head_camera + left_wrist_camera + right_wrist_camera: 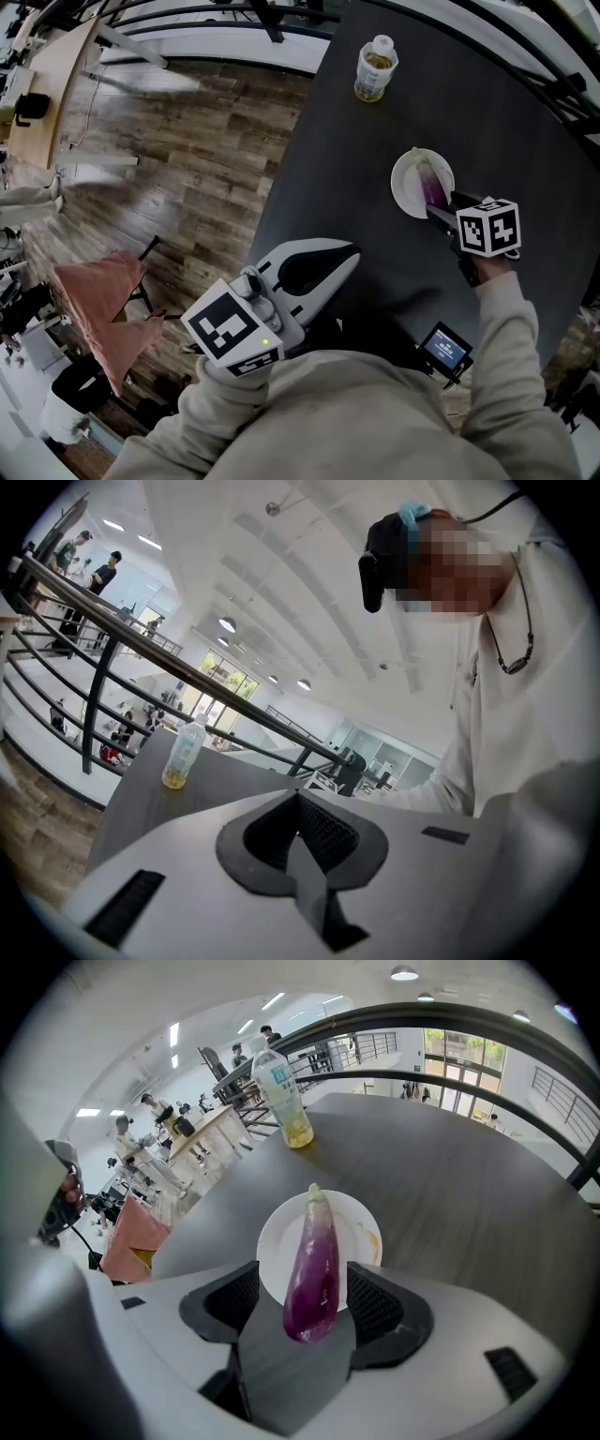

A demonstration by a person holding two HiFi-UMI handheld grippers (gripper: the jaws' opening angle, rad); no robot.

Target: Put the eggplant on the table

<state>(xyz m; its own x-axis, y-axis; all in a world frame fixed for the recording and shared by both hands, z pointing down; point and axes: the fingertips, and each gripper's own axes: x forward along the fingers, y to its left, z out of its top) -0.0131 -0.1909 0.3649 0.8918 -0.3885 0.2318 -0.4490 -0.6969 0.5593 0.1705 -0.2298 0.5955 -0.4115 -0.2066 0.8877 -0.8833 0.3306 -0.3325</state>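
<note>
A purple eggplant (433, 187) lies on a small white plate (408, 183) on the dark table (375, 141). My right gripper (439, 208) points steeply down at the plate's near side. In the right gripper view the eggplant (314, 1260) has its blunt end between the wide-open jaws of that gripper (305, 1290), with a gap at each pad. Its stem end rests on the plate (361, 1218). My left gripper (349, 255) hovers near the table's left edge, far from the plate. Its jaws (300, 799) meet at the tips with nothing in them.
A plastic bottle (376, 67) with yellowish liquid stands at the table's far end, beyond the plate. A small device with a screen (445, 347) sits at the near edge. Left of the table are wood floor and a chair with pink cloth (103, 300). A railing runs behind the table.
</note>
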